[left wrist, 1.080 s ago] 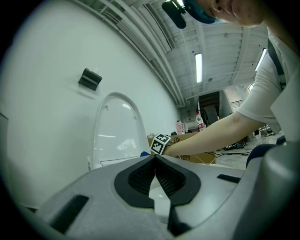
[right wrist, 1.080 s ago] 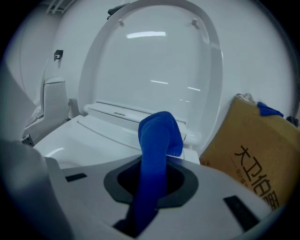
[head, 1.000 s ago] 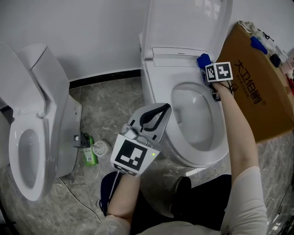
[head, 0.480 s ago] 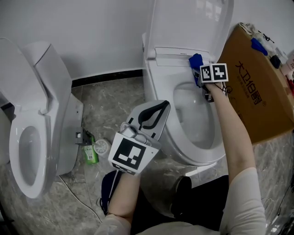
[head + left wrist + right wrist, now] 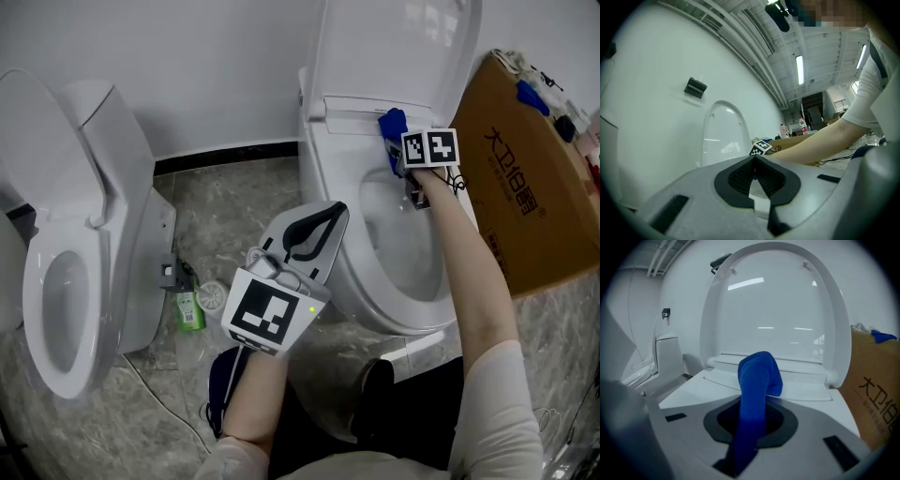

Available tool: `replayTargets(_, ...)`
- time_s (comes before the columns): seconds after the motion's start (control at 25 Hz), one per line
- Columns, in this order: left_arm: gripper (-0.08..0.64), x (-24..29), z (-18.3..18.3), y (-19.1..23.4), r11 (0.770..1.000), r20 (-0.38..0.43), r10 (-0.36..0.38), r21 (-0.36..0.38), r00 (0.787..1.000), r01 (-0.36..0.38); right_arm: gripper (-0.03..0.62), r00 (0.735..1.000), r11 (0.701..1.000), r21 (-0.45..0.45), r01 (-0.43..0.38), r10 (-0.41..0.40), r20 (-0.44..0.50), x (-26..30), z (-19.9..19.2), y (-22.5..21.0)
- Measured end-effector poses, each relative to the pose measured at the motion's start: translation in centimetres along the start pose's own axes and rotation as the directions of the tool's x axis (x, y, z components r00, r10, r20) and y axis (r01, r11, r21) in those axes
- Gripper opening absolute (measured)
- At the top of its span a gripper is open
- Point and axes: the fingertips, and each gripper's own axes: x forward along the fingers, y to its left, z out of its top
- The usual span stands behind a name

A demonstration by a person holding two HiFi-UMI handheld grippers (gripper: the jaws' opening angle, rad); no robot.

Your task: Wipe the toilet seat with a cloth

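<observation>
The white toilet seat (image 5: 330, 173) lies down on the bowl and its lid (image 5: 394, 42) stands raised. At the back of the seat, near the hinge, my right gripper (image 5: 401, 155) is shut on a blue cloth (image 5: 390, 127). In the right gripper view the cloth (image 5: 758, 376) sticks up out of the jaws and folds over just above the seat's rear (image 5: 712, 387), in front of the lid (image 5: 773, 301). My left gripper (image 5: 336, 217) hovers by the bowl's left front side, shut with nothing in it; its pads meet at the tips (image 5: 754, 163).
A second toilet (image 5: 66, 309) with its lid up stands at the left. A large cardboard box (image 5: 525, 187) leans right beside the bowl. A green bottle (image 5: 190, 311) and a small round white item (image 5: 212, 298) lie on the marble floor between the toilets.
My right gripper has slid the blue cloth leftward along the back of the seat. The left gripper has stayed nearly where it was.
</observation>
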Motion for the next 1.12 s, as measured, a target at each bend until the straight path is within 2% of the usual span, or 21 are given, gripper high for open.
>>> replayTargets(0.52, 0.006, 0.0, 0.2, -0.4, 1.000, -0.005, 0.000, 0.001, 1.000, 0.000, 0.046, 0.999, 1.000, 0.004, -0.030, 0.029, 0.020, 0.2, 0.2, 1.4)
replayTargets(0.76, 0.006, -0.2, 0.3, -0.5, 1.000, -0.003, 0.001, 0.000, 1.000, -0.001, 0.046, 0.998, 1.000, 0.011, -0.020, 0.019, 0.054, -0.1, 0.2, 1.4)
replayTargets(0.92, 0.007, -0.3, 0.4, -0.4, 1.000, -0.004, 0.003, 0.007, 1.000, -0.003, 0.046, 0.997, 0.999, 0.000, -0.047, 0.047, 0.060, -0.3, 0.3, 2.2)
replayTargets(1.0, 0.006, -0.4, 0.3, -0.4, 1.000, -0.004, 0.004, 0.006, 1.000, -0.004, 0.046, 0.994, 0.998, 0.009, -0.069, 0.068, 0.086, -0.6, 0.8, 2.9)
replayTargets(1.12, 0.007, -0.5, 0.3, -0.2, 1.000, -0.002, 0.009, 0.005, 1.000, -0.009, 0.046, 0.981, 0.994, 0.037, -0.100, 0.092, 0.172, -1.7, 2.2, 4.1)
